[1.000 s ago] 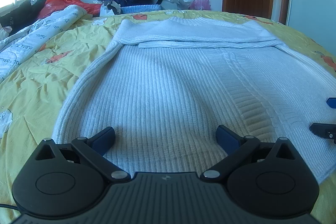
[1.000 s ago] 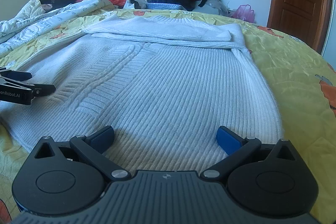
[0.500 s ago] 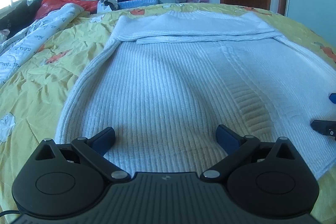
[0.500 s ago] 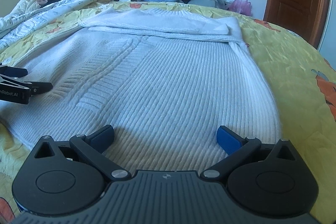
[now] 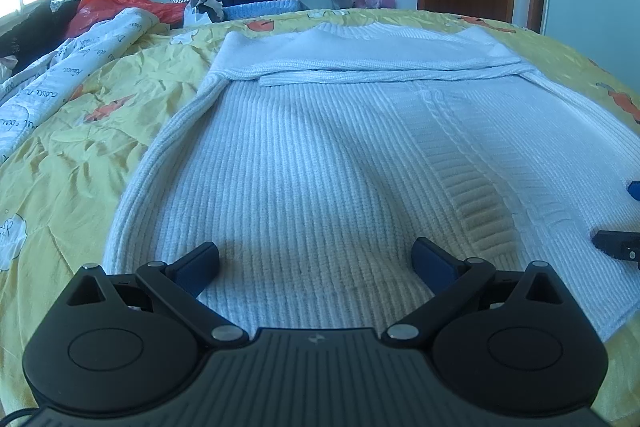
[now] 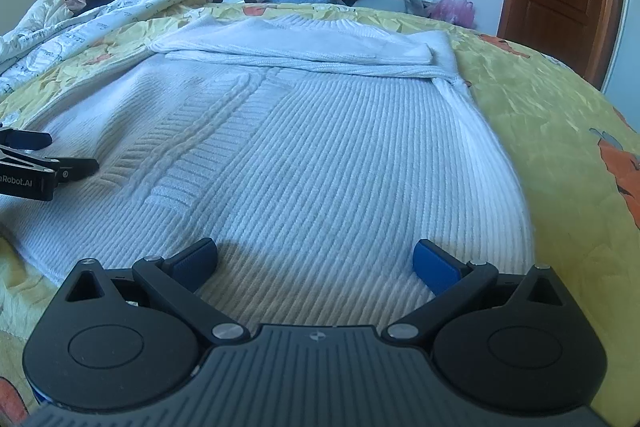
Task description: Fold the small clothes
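White knit sweater [image 5: 320,163] lies flat on the yellow bed [image 5: 80,131], sleeves folded across its far end. Left gripper [image 5: 316,259] and right gripper [image 6: 316,259], fingers wide and empty, have edged lower over the near hem since a second ago; hem pickup looks imminent.

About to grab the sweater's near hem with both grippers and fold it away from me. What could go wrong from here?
1. Both the left gripper and right gripper are open over the thick white sweater; a shallow pinch may catch only the top layer.
2. The sleeves folded across the chest could slide loose.
3. The wrinkled yellow bedsheet might get pinched along with the hem.
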Available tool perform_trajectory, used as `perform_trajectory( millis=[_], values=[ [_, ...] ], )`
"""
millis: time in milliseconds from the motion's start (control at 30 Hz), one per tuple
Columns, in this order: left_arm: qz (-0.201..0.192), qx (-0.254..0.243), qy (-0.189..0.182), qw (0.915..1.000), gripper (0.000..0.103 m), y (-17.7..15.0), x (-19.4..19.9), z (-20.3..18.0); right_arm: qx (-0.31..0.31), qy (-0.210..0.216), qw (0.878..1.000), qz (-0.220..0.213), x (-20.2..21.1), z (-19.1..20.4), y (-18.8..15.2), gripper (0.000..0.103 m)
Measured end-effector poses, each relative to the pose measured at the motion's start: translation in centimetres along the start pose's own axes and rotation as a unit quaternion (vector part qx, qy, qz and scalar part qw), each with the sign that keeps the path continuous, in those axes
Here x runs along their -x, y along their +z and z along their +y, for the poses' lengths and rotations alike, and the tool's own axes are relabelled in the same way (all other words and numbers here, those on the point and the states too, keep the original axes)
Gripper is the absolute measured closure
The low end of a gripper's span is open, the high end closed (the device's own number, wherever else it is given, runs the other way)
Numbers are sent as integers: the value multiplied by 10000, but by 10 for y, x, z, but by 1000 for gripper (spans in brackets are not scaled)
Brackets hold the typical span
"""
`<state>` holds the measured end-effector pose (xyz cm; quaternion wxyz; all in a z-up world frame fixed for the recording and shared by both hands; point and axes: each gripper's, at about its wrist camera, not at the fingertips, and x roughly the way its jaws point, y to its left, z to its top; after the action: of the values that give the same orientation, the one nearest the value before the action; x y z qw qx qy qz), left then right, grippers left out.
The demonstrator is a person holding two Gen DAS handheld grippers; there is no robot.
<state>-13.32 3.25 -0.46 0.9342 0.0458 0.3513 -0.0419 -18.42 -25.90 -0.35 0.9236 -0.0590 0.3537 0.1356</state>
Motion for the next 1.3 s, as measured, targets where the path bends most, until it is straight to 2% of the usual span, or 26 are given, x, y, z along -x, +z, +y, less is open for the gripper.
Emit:
perform_trajectory(
  millis=[300, 433, 500, 567, 600, 667, 733, 800, 867, 900, 967, 1133, 1233, 1300],
  values=[
    [-68, 72, 68, 9999, 0, -8, 15, -2, 20, 47, 10000, -32, 17, 0, -16, 1],
    [-122, 37, -270, 9996, 0, -23, 46, 2, 88, 203, 9997, -69, 38, -3, -23, 1],
    [-305, -57, -265, 9992, 0, -30, 62, 7, -118, 445, 9985, -293, 58, -15, -24, 4],
    [-588, -89, -52, 9982, 0, -37, 75, 19, -618, 744, 9939, -526, 75, -39, -24, 0],
    [-653, -46, 86, 9978, 0, -38, 79, 28, -931, 860, 9907, -498, 78, -54, -24, 0],
    [-567, 139, 184, 9981, 0, -34, 79, 46, -1664, 1042, 9802, -236, 73, -86, -24, 0],
    [-349, 474, 49, 9983, 0, -28, 74, 70, -2219, 1115, 9687, 41, 64, -114, -28, 11],
    [-12, 776, -76, 9970, 0, -24, 62, 87, -2504, 1165, 9609, 185, 58, -129, -32, 19],
    [367, 979, -248, 9942, 0, -21, 48, 97, -2726, 1415, 9514, 210, 56, -135, -34, 19],
    [555, 1080, -466, 9915, 0, -20, 40, 99, -2817, 1580, 9460, 258, 54, -136, -33, 21],
    [524, 1072, -634, 9908, 0, -17, 37, 100, -2913, 1910, 9366, 382, 48, -134, -32, 23],
    [753, 1216, -1284, 9814, 0, -7, 32, 108, -2790, 2240, 9322, 557, 36, -128, -21, 24],
    [885, 1313, -1415, 9772, 1, -3, 28, 115, -2965, 2480, 9205, 570, 30, -135, -21, 27],
    [937, 1342, -1250, 9786, 1, -1, 26, 118, -3135, 2615, 9110, 573, 26, -142, -22, 27]
  ],
)
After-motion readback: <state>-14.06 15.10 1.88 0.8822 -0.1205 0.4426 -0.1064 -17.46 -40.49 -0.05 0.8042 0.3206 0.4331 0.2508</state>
